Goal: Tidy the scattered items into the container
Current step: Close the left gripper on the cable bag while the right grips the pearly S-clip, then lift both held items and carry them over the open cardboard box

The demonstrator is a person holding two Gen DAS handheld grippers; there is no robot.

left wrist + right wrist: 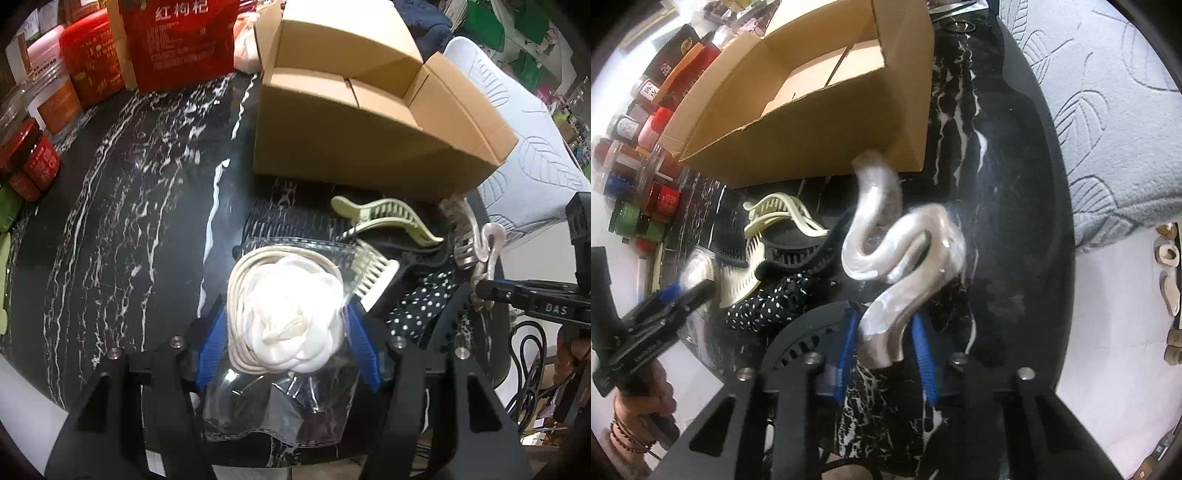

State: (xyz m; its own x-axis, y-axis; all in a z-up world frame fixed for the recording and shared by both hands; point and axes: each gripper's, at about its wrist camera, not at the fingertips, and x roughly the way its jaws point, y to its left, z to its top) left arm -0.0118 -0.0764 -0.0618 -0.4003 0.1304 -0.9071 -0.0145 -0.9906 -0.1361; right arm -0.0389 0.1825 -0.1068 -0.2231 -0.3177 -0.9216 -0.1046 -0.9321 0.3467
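Clutter is seen on a black marbled counter [110,221], with an open cardboard box [351,122] standing at the far side as the container. A clear packet [284,321] holding a white fabric flower and a coiled cream band is pinched between the blue pads of the left tool [286,328], the jaws half closed around it. A silver wavy clip [897,258] is gripped at its lower end by the right tool [886,332], whose jaws are pressed tight on it; the clip appears lifted off the counter, just in front of the box wall. A green claw clip [388,218], a cream comb [373,277], a black comb [729,254] and a dotted black cloth [421,302] are left lying in a heap between the tools and the box.

Several risks can be judged from here. The packet is slippery film and is held by soft contents, so it could slide out if tilted. The silver clip is held only by its end and is blurred, so it may swing or twist loose. Both tools are close together, and a collision is possible if both head for the box at once. The near box wall could be struck if either item is carried too low.

Chinese characters, "红枸杞", are readable on a red pack [177,40] at the back. "DAS" is printed on the right tool as seen from the left wrist. Jar labels are too small to read.
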